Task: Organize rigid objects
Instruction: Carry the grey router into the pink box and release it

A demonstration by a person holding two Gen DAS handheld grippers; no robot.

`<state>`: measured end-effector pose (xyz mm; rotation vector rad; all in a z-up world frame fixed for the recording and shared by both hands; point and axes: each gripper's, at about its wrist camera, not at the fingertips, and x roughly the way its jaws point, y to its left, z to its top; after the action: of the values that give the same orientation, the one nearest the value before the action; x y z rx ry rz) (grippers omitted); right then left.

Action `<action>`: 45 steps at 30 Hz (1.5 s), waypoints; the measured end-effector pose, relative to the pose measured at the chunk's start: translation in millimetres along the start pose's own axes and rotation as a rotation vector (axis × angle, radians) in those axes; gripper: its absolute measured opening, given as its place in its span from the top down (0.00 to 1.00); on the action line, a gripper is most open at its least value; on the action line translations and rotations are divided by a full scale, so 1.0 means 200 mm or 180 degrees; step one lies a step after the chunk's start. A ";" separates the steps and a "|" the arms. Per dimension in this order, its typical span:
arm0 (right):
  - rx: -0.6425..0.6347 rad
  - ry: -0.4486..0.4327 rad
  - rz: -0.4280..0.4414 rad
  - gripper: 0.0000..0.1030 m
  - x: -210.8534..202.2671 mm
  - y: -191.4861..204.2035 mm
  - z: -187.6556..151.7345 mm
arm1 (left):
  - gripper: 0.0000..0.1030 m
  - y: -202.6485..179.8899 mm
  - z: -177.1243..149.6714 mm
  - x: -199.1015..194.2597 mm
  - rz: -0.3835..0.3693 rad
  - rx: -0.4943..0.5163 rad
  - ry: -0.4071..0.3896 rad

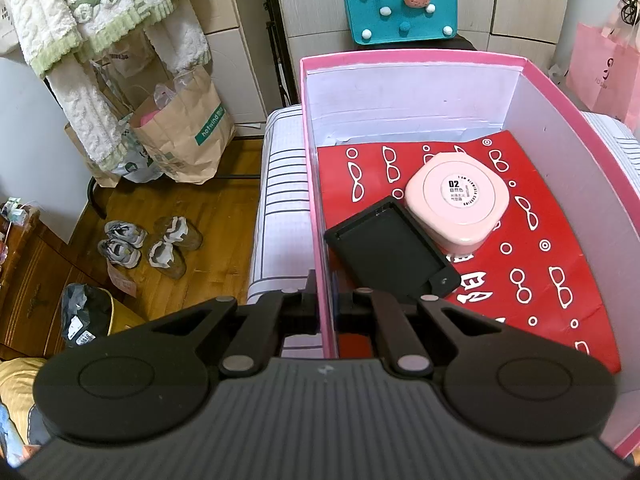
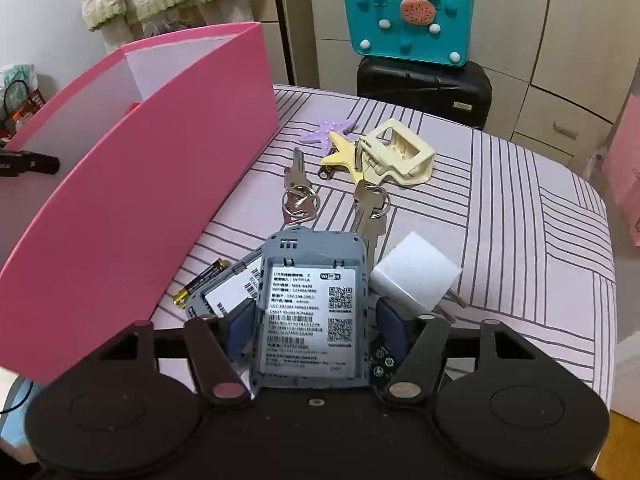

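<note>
Grey router [image 2: 310,304] clamped in my right tongs [image 2: 310,316]; left tongs [image 1: 326,300] pinch pink box [image 1: 316,184] wall.
Keys [image 2: 298,196], charger [image 2: 414,278], battery [image 2: 200,282] crowd around; label reads "WiFi".

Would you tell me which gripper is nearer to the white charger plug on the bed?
Right. The right gripper sits just beside the white charger plug, with a grey router between its fingers. The left gripper is clamped on the pink box wall, further away.

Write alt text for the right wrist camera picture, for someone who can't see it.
The right gripper has a grey WiFi router with a white label between its jaws, above a striped cloth. Beyond lie two key bunches, a white charger plug, a cream hair clip and a battery, with a pink box on the left.
</note>
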<state>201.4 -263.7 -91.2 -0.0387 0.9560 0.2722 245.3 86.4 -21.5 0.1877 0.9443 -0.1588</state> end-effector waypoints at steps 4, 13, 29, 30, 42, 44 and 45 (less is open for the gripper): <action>0.0145 -0.0031 -0.0009 0.38 -0.02 -0.01 0.02 | 0.95 0.00 0.00 0.00 0.0005 0.0001 -0.0014; 0.0426 -0.0221 0.0563 0.38 -0.26 0.01 0.19 | 0.95 -0.01 0.00 0.00 0.0008 0.0010 -0.0022; -0.0877 -0.0044 0.0890 0.38 -0.19 0.67 0.51 | 0.95 0.01 0.00 0.00 -0.0033 -0.0035 -0.0031; -0.0926 0.0022 0.0892 0.37 -0.16 0.69 0.51 | 0.95 0.00 0.00 0.01 -0.0037 -0.0041 -0.0033; -0.1565 0.0521 0.0605 0.38 0.03 0.81 0.45 | 0.95 0.01 0.00 0.00 -0.0070 -0.0060 -0.0054; -0.1744 0.0539 0.0533 0.38 0.04 0.82 0.43 | 0.95 0.01 0.00 0.01 -0.0076 -0.0068 -0.0056; -0.1822 0.0556 0.0494 0.38 0.05 0.83 0.42 | 0.95 0.02 0.00 0.01 -0.0074 -0.0063 -0.0055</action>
<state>232.9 -87.9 -36.7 -0.5213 1.0297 0.6888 246.6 89.3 -22.2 0.1570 0.9306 -0.1723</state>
